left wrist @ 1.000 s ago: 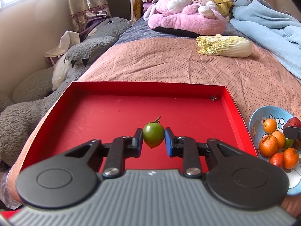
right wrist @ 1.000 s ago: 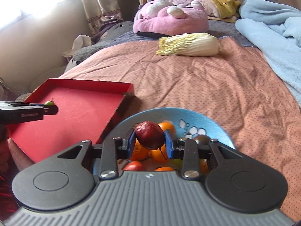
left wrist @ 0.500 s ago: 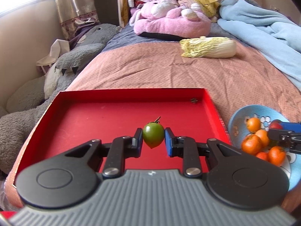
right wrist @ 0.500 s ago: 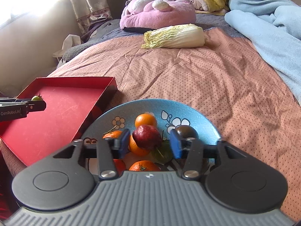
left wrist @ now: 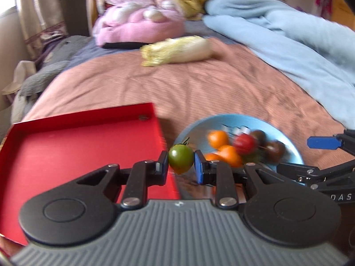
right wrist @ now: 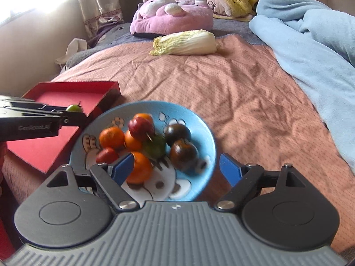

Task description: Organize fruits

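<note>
My left gripper (left wrist: 180, 165) is shut on a green tomato (left wrist: 180, 161) and holds it over the gap between the red tray (left wrist: 66, 146) and the blue bowl (left wrist: 286, 141). The bowl (right wrist: 199, 124) holds several oranges, a red fruit (right wrist: 141, 128) and dark tomatoes (right wrist: 183, 153). My right gripper (right wrist: 176, 168) is open and empty just above the bowl's near side. The left gripper with the green tomato (right wrist: 74, 108) shows at the left of the right wrist view. The right gripper's blue pad (left wrist: 324, 143) shows at the right of the left wrist view.
The tray (right wrist: 66, 97) and bowl sit on a pink bedspread. A napa cabbage (right wrist: 186, 43) lies farther back. A pink plush (right wrist: 170, 17) and a light blue blanket (right wrist: 310, 35) are at the back and right. Grey plush toys lie left of the bed.
My right gripper opened wide and dropped the red fruit into the bowl, then drew back. My left gripper carried the green tomato right, from over the tray to beside the bowl.
</note>
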The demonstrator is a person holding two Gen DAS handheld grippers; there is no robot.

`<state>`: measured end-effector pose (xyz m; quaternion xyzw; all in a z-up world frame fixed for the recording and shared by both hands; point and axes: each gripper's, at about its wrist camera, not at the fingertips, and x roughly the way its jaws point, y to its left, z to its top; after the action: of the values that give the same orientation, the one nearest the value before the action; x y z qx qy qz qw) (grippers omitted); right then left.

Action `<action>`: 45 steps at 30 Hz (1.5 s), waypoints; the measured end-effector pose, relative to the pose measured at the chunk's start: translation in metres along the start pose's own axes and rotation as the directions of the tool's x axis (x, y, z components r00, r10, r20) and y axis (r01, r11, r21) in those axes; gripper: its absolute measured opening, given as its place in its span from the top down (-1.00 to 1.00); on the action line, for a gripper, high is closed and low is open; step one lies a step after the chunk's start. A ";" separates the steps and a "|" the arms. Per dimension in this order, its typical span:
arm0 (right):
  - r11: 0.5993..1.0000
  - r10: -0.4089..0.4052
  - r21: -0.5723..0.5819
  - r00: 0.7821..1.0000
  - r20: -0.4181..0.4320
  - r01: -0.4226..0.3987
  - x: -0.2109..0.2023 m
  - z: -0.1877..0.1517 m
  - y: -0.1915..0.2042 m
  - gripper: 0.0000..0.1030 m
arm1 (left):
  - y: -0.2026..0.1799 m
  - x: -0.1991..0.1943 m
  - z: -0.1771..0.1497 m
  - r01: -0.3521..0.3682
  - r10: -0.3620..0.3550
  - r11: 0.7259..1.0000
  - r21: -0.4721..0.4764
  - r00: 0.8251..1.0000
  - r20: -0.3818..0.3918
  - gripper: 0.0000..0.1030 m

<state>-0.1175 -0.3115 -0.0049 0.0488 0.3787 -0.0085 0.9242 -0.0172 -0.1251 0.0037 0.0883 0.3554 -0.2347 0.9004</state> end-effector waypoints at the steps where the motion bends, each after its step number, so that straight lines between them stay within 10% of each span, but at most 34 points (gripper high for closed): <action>1: 1.000 0.002 -0.013 1.000 -0.012 -0.002 -0.003 -0.005 -0.001 -0.70 | -0.007 0.002 -0.002 0.014 -0.014 1.000 0.012 1.000 -0.009 0.46; 15: 0.991 0.039 -0.124 0.997 -0.074 -0.048 -0.025 -0.036 0.012 -0.75 | -0.063 0.013 -0.011 0.109 -0.100 0.983 0.147 0.993 -0.070 0.42; 19: 0.990 0.053 -0.130 0.996 -0.076 -0.063 -0.028 -0.035 0.016 -0.81 | -0.065 0.007 -0.008 0.103 -0.097 0.985 0.136 0.994 -0.048 -0.13; 26: 0.990 0.066 -0.121 0.994 -0.093 -0.077 -0.033 -0.036 0.020 -0.85 | -0.070 -0.006 -0.004 0.118 -0.116 0.982 0.149 0.993 -0.026 -0.16; 45: 0.999 0.040 0.029 0.994 -0.105 -0.037 -0.056 -0.034 0.021 -0.98 | -0.054 -0.053 -0.019 0.007 -0.005 0.993 0.121 1.000 -0.015 -0.47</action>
<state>-0.1802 -0.2887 0.0117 0.0690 0.4258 0.0067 0.9022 -0.0887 -0.1471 0.0267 0.1435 0.3476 -0.2578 0.8900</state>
